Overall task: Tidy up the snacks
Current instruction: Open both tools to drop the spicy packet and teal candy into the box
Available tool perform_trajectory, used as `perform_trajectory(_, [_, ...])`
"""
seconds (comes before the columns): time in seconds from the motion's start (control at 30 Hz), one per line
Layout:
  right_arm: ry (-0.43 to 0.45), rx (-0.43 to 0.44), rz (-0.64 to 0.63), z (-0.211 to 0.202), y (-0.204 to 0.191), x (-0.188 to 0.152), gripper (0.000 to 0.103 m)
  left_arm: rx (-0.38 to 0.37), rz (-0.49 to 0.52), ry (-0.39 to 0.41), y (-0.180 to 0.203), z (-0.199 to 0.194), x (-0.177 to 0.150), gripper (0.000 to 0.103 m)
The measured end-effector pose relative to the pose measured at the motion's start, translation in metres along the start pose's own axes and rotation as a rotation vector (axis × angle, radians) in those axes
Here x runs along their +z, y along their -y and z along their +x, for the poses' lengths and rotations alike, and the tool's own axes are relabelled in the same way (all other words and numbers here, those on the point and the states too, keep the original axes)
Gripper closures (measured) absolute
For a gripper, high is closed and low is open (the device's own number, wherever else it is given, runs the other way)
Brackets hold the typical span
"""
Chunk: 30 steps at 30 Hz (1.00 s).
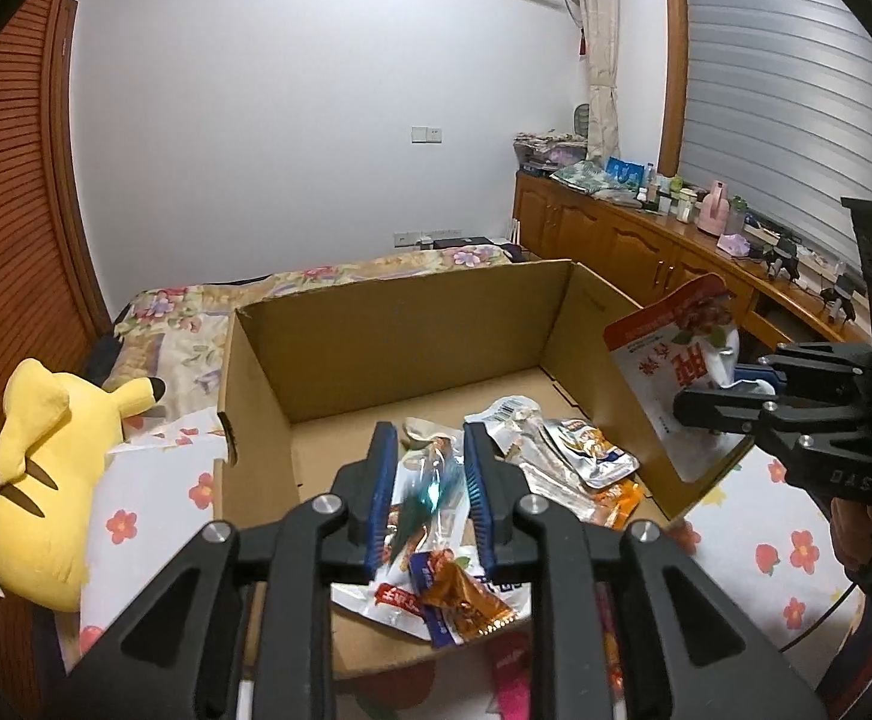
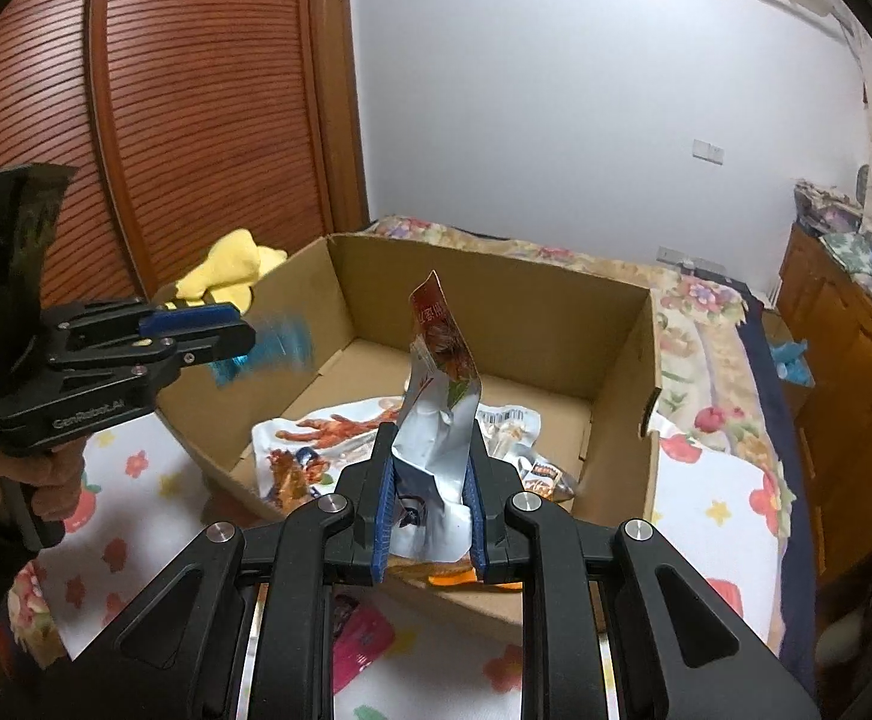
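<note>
Left gripper (image 1: 427, 480) spread around a blurred teal wrapper (image 1: 430, 495); right gripper (image 2: 430, 504) pinching a red-and-white pouch (image 2: 436, 420) over the box (image 2: 496, 288)

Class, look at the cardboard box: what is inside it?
Inside the cardboard box lie loose snack packets, including a chicken-feet pack. Anything beneath them is hidden, and the near corners are blocked by grippers.

Open-topped cardboard box (image 2: 496, 294), far half bare, near floor crowded with snack packets (image 1: 562, 450).
</note>
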State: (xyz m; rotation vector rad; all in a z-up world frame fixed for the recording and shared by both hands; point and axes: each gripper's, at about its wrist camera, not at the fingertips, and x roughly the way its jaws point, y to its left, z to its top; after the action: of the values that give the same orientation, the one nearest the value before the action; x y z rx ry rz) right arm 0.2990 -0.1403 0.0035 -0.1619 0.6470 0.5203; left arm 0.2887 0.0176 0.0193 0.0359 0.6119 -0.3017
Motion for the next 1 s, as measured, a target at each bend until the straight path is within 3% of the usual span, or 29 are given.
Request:
perform_trajectory(0.23, [-0.029,0.004,-0.008,0.019,-0.001,0.01,0.086,0.003,-0.017,-0.009,-0.008,0.006,-0.003,0.079])
perform_trajectory(0.4, [-0.049,0.023,-0.006,0.034,-0.006,0.018,0.086,0.012,-0.022,0.002,-0.014,-0.001,-0.004,0.067])
perform_trajectory(0.6, [-0.072,0.028,-0.024,0.049,-0.012,0.025,0.086,0.022,-0.031,0.008,-0.022,-0.008,-0.007,0.061])
perform_trajectory(1.0, [-0.099,-0.037,-0.009,0.07,-0.002,0.026,0.084,0.032,-0.027,0.008,-0.027,-0.014,-0.012,0.056])
